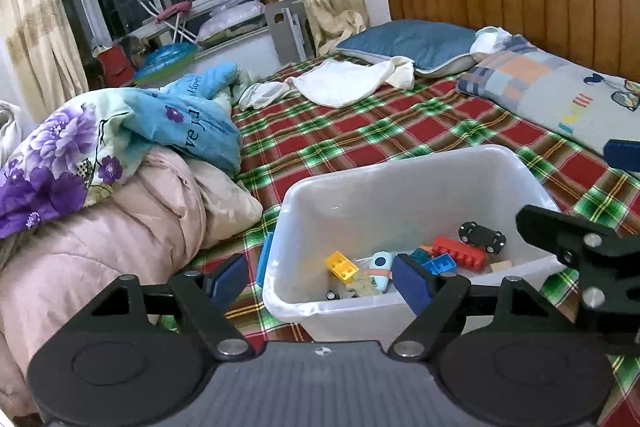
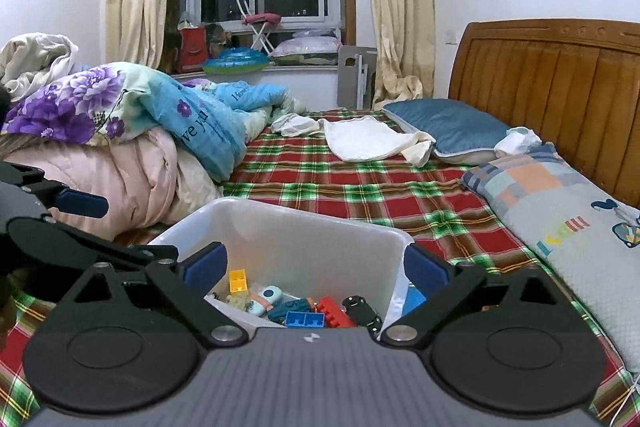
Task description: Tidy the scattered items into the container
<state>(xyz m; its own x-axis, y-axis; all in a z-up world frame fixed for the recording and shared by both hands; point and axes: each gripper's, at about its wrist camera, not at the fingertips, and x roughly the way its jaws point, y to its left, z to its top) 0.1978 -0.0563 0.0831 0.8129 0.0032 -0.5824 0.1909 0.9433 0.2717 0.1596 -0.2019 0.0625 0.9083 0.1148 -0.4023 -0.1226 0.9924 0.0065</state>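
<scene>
Inside, white bin (image 1: 400, 175) holds mixed toys (image 1: 460, 253).

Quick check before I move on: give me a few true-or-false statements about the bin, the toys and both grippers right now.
1. The white bin sits on the plaid bedsheet. True.
2. The bin holds nothing. False: toys lie inside, among them a red brick, a yellow brick and a black toy car.
3. The right gripper is shut on a toy. False: its fingers are spread apart with nothing between them.
4. The left gripper is open. True.
5. A blue piece lies outside the bin against its wall. True.
</scene>
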